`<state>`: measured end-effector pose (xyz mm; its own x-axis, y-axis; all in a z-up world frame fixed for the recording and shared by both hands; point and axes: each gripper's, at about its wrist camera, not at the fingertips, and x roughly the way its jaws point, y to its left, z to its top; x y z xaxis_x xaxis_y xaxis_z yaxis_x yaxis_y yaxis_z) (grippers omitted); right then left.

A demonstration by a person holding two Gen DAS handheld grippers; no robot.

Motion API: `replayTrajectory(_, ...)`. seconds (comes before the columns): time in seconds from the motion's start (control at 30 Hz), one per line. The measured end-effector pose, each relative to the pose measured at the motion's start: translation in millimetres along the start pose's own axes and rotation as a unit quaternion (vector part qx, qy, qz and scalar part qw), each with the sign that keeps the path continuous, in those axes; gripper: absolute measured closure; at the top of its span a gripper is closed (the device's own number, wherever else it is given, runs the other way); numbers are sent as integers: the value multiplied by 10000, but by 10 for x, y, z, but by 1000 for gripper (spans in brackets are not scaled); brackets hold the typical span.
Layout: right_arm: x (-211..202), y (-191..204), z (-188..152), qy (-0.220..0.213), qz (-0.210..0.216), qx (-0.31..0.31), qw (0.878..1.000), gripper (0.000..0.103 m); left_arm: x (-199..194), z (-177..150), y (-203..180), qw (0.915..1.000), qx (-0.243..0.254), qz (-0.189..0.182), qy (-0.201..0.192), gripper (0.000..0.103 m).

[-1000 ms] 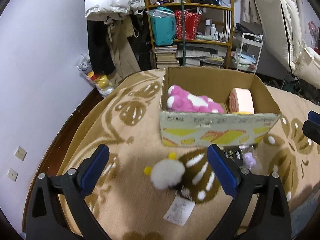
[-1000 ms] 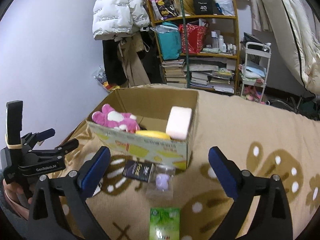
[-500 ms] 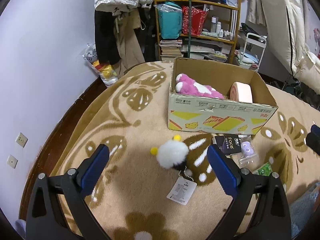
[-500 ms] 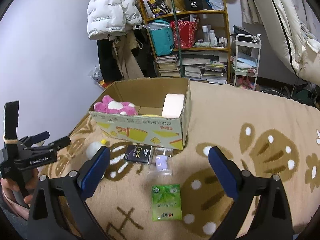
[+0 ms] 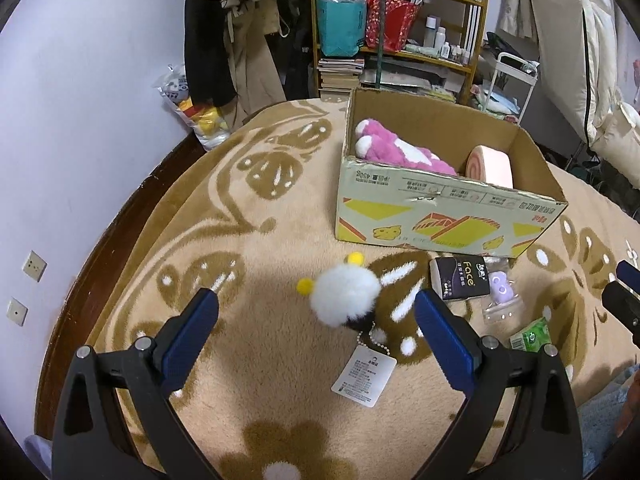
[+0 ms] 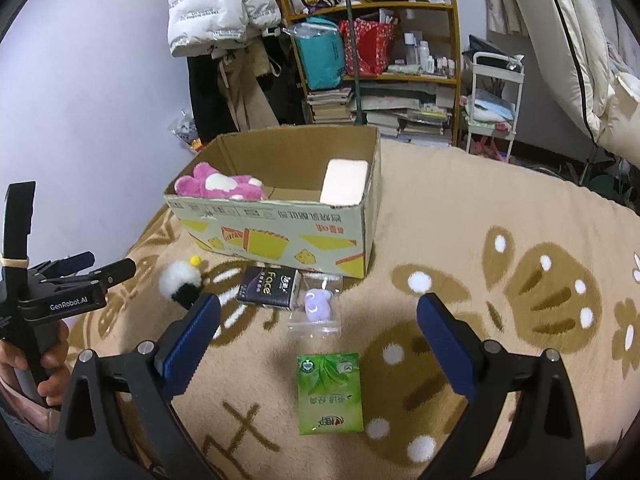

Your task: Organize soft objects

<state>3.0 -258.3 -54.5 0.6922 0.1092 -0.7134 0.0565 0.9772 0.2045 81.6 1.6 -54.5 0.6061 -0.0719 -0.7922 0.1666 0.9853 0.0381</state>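
Observation:
A cardboard box [image 5: 440, 216] [image 6: 280, 236] stands on the rug and holds a pink plush [image 5: 396, 150] [image 6: 218, 186] and a pink roll cushion [image 5: 490, 164] [image 6: 344, 182]. A white fluffy ball toy [image 5: 344, 294] [image 6: 180, 278] with yellow pompoms and a paper tag [image 5: 364, 374] lies in front of the box. My left gripper [image 5: 316, 328] is open and empty, just short of the ball. My right gripper [image 6: 318, 332] is open and empty above a green tissue pack [image 6: 330, 392]. A black tissue pack [image 6: 270, 286] and a bagged purple toy [image 6: 318, 304] lie near the box.
A patterned beige rug [image 6: 480, 240] covers the floor. A cluttered shelf [image 6: 380, 40], hanging coats [image 6: 224, 12], a white trolley [image 6: 496, 96] and a bag of toys [image 5: 200, 116] stand behind the box. The wall [image 5: 80, 120] runs along the left.
Both grippers have pulled back and risen from the box, so more rug shows. The white ball now lies farther ahead of the left gripper. Both grippers stay open.

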Motion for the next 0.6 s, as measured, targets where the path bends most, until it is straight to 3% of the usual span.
replayTrajectory(0.6, 456, 9, -86, 721, -239, 104, 9971, 1, 520, 82, -182, 9980, 391, -13, 501, 6)
